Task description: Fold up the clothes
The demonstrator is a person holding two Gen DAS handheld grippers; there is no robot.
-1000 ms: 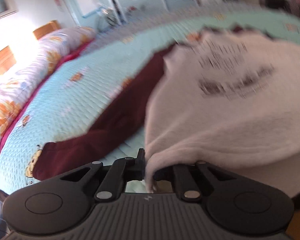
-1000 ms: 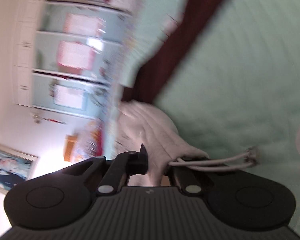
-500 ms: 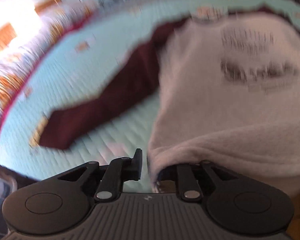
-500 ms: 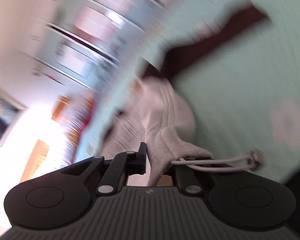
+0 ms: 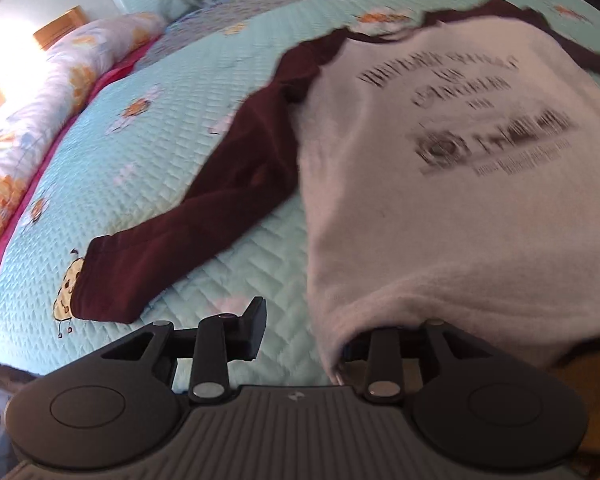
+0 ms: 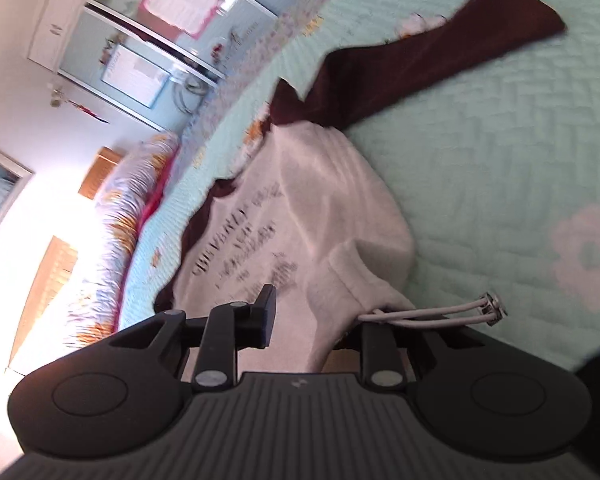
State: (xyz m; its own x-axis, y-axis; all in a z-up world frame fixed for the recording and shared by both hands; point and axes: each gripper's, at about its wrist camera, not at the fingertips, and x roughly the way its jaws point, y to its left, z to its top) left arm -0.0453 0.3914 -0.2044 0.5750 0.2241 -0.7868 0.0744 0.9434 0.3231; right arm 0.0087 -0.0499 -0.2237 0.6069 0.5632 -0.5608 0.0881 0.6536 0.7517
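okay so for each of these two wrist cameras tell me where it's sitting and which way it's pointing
Left wrist: rides the left hand-held gripper, looking along its fingers down over the bed, maroon sleeve and sweatshirt; jaws opening, hem draped over one finger.
Right wrist: rides the right hand-held gripper, rolled sideways, facing the sweatshirt's hem and drawstring, with the wardrobe behind; jaws opening.
Shared: the sweatshirt, the bed, the rolled quilt. No person's body shows.

both wrist views look down close over the sweatshirt (image 5: 440, 200) hem, sharing its printed front.
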